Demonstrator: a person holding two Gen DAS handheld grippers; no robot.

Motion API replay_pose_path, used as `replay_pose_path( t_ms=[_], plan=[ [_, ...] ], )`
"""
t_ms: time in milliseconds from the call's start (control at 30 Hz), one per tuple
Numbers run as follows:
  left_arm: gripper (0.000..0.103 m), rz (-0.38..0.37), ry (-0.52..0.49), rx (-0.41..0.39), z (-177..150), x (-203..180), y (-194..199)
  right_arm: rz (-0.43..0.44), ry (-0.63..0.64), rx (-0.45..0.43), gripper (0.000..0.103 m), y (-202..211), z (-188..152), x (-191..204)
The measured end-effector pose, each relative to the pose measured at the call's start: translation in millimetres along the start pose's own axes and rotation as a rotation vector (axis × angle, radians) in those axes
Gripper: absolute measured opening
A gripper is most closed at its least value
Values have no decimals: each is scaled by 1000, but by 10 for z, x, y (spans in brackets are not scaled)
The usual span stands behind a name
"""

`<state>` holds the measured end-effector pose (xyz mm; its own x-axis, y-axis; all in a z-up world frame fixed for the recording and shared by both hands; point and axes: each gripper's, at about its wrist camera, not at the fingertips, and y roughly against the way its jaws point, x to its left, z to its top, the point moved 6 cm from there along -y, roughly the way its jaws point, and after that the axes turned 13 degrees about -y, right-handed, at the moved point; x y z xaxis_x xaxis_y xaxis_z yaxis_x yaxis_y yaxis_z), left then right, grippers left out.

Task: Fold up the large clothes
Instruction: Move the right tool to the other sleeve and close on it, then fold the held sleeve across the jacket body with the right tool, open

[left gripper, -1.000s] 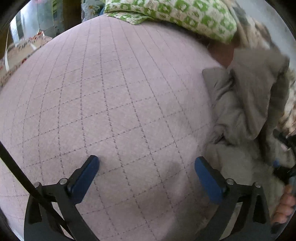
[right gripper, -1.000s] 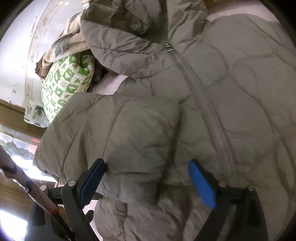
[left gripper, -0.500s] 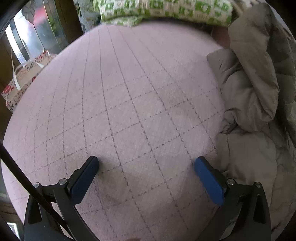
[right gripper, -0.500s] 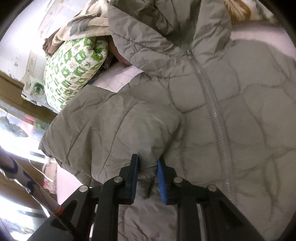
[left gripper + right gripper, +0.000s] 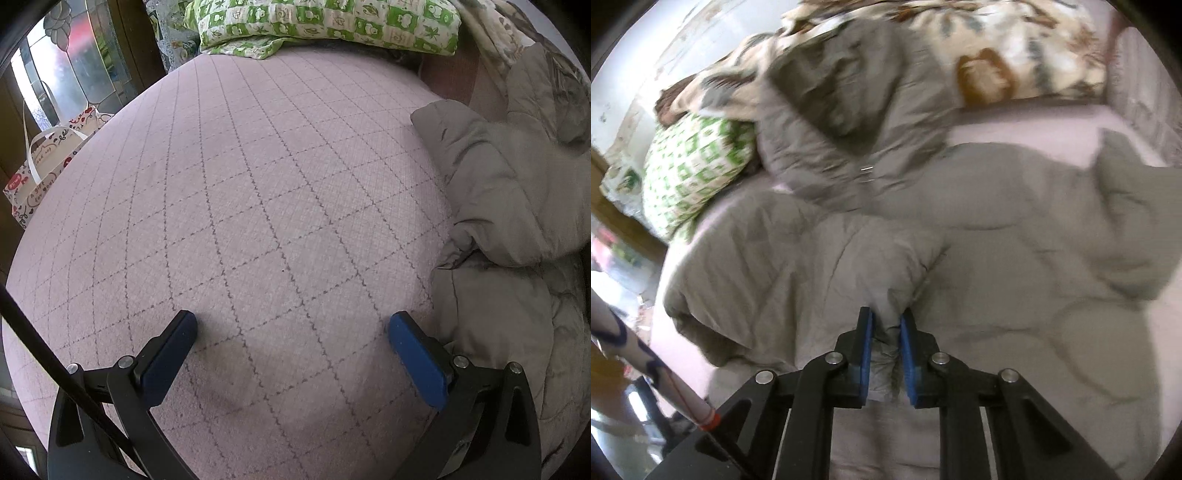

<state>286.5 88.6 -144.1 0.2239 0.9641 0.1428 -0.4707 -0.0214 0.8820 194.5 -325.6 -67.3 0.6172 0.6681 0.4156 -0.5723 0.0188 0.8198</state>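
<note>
Right gripper (image 5: pixel 886 332): blue-padded fingers (image 5: pixel 866 347) drawn close together, a bunched fold of the grey quilted jacket (image 5: pixel 1015 266) pinched between them. The pinched fold belongs to a puffy sleeve portion that spreads forward and to the left of the jaws; the jacket's main body runs ahead and to the right. The view is blurred, so stitching detail is hard to make out.

Grey quilted jacket, as seen from the left wrist (image 5: pixel 502 229): heaped at the right side of the bed, its nearest crumpled edge just beside the left gripper's right finger, though contact cannot be confirmed.

Left gripper (image 5: pixel 291 325): fingers spread wide, nothing between them, poised over bare bed cover.

Bed cover (image 5: pixel 258 192): pale pink, with a dark stitched diamond grid; the jacket lies on it.

Hood and collar of the jacket: at the far end from the right gripper, with a small metal zip pull (image 5: pixel 866 169) visible where the collar meets.

Green-and-white patterned pillow (image 5: pixel 328 22): at the head of the bed, beyond the jacket and apart from both grippers.

Floral blanket (image 5: pixel 1015 48): cream, brown and grey, bunched behind the hood along the far edge.

Printed paper bag (image 5: pixel 40 166): white handles, standing off the left side of the bed.
</note>
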Motion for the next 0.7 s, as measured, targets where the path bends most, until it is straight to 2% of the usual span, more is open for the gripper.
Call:
replay_pose_path(
  t_ms=[167, 467, 500, 567, 600, 633, 700],
  plan=[
    [103, -1, 1, 3, -1, 2, 1, -93, -101, -22, 14, 67, 177, -651],
    [103, 3, 2, 12, 23, 13, -3, -137, -118, -52, 15, 353, 201, -1045],
    [103, 6, 2, 14, 24, 10, -2, -141, -117, -59, 19, 392, 190, -1067],
    [103, 9, 9, 21, 17, 4, 8, -147, -126, -86, 38, 513, 214, -1176],
    [103, 12, 15, 26, 14, 3, 19, -149, -135, -99, 53, 558, 231, -1223],
    [102, 19, 18, 28, 12, 2, 39, -155, -145, -113, 63, 610, 245, -1295],
    [97, 17, 19, 12, 14, -22, 120, -170, -174, -136, 65, 687, 311, -1464]
  ],
)
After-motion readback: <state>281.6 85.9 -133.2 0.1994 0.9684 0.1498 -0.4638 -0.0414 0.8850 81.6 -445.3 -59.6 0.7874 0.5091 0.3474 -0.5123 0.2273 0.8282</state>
